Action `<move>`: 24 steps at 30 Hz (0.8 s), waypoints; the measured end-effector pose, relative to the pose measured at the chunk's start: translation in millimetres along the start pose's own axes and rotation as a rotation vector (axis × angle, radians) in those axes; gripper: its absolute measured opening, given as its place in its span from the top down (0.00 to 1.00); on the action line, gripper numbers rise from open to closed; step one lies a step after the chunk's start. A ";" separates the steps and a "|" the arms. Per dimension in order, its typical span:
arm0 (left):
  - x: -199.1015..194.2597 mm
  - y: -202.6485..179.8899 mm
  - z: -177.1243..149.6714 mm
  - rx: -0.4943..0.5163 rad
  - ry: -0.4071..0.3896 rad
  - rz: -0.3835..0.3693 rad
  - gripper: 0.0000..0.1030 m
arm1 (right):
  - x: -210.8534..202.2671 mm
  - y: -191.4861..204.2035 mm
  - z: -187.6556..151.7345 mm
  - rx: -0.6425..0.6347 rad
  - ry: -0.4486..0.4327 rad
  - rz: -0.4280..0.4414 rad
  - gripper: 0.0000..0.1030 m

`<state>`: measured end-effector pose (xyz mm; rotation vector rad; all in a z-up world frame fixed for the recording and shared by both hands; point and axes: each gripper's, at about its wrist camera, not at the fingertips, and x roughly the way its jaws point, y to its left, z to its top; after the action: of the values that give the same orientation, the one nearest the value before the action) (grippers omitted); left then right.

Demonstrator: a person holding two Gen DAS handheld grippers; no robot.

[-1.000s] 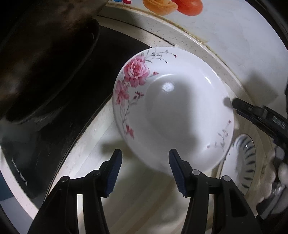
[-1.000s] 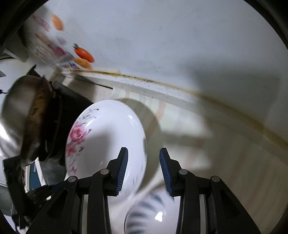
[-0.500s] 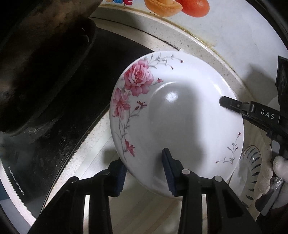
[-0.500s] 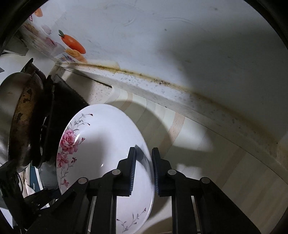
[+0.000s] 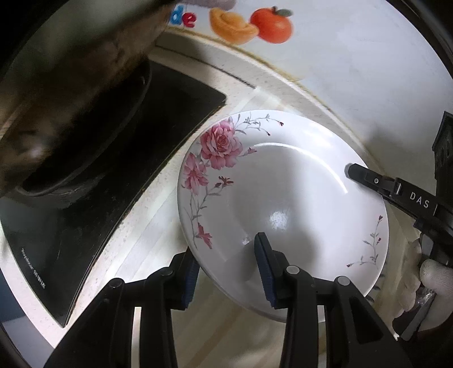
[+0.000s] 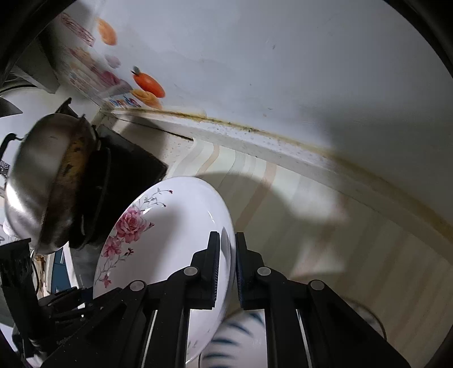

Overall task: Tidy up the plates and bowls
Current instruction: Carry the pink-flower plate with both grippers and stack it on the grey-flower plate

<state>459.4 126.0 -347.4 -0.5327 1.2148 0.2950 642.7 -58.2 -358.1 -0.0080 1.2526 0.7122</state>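
Observation:
A white deep plate with pink roses [image 5: 283,203] is held above the counter by both grippers. My left gripper [image 5: 226,271] is shut on its near rim, one finger under and one inside. My right gripper [image 6: 227,266] is shut on the opposite rim and shows in the left wrist view [image 5: 368,178] at the plate's right edge. The plate [image 6: 158,243] is tilted in the right wrist view. A bowl with blue stripes [image 6: 237,339] sits below the plate, mostly hidden and blurred.
A black stove top [image 5: 93,181] with a dark wok [image 5: 65,93] stands to the left; the wok's steel side [image 6: 42,181] shows in the right wrist view. A striped counter [image 6: 325,232] runs to a white wall [image 6: 283,70] with fruit stickers [image 5: 254,25].
The left gripper closed on the plate's near rim and the right gripper closed on the far rim. The plate has since risen off the striped bowl and tilted.

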 end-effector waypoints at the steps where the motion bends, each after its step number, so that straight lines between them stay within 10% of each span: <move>1: -4.0 -4.5 -2.5 0.010 -0.004 -0.004 0.66 | -5.7 0.6 -3.4 0.004 -0.007 0.001 0.88; 13: -75.3 -35.8 -58.2 0.240 -0.033 -0.060 0.66 | -126.1 9.7 -93.2 0.097 -0.149 -0.022 0.89; 24: -86.7 -76.3 -135.6 0.472 0.056 -0.124 0.66 | -202.7 -4.1 -247.2 0.286 -0.208 -0.117 0.89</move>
<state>358.5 -5.3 -281.8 -0.2043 1.2484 -0.1149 406.0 -253.8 -269.0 0.2206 1.1344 0.4173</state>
